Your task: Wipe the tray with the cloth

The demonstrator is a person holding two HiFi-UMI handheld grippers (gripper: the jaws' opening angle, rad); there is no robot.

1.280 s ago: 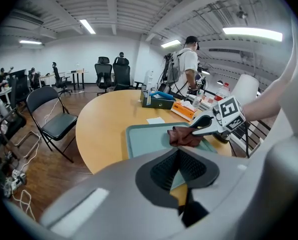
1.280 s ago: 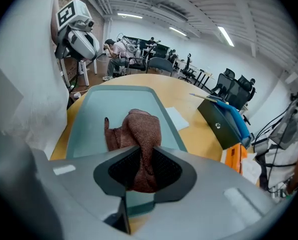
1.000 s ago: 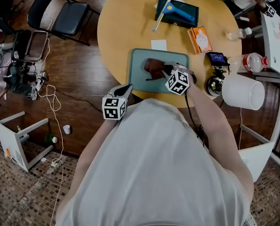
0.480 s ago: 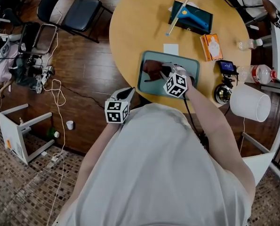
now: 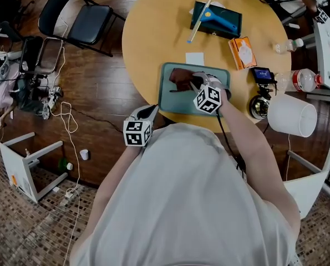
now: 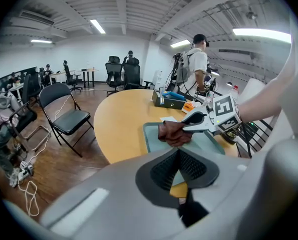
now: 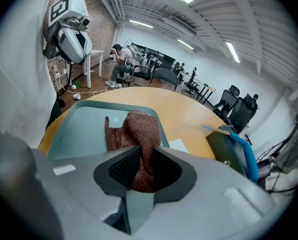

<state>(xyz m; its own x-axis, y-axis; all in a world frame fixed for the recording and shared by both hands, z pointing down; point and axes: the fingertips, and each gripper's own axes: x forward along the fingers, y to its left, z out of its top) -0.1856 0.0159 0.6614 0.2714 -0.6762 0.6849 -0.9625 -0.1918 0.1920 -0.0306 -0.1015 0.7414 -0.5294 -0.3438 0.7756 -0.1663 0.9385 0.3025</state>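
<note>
Right gripper (image 7: 144, 156), jaws pinching a bunched fold of brown cloth (image 7: 136, 129). The cloth's free end rests on the teal tray (image 7: 83, 124), which sits at centre frame in the head view, near the lower edge of the round table (image 5: 148, 32). Left gripper (image 6: 179, 154), jaws pressed together on nothing, hangs off the table's lower left edge. The cloth looks soft, light and limp, likely to bunch, so a grip on a gathered fold suits it. The smooth tray may slide.

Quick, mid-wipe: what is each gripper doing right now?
Left gripper: shut, nothing between its jaws.
Right gripper: shut on the brown cloth, over the tray.
</note>
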